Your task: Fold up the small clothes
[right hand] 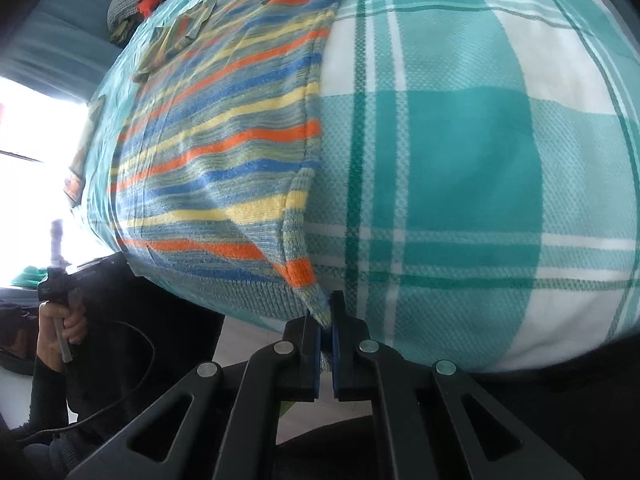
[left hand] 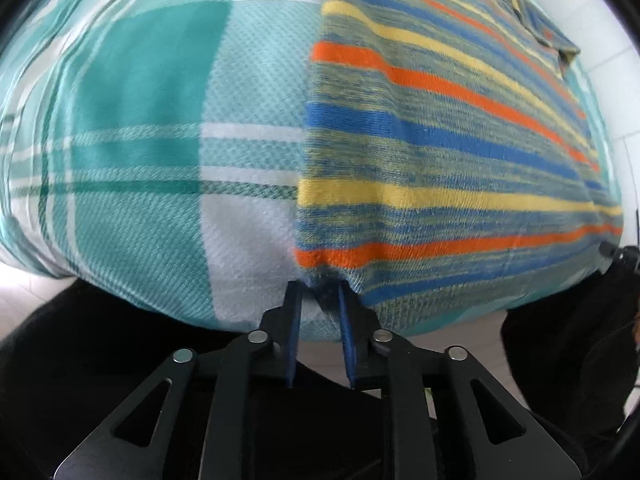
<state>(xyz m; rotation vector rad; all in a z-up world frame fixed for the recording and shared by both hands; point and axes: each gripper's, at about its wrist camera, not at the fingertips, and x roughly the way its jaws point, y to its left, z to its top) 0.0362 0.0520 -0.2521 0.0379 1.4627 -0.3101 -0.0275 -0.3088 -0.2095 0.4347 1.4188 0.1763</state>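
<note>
Pinching near hem corners of shirt (left hand: 420, 140) on blanket (left hand: 140, 120): our left claw (left hand: 318, 292) loosely straddles left corner, right claw (right hand: 326, 312) clamped on right corner. Shirt's length runs away from us, toward far side.

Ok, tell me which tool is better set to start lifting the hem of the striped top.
Right. The right tool is shut on the striped top at its hem corner; the left tool straddles its corner with pads not yet pressing.
</note>
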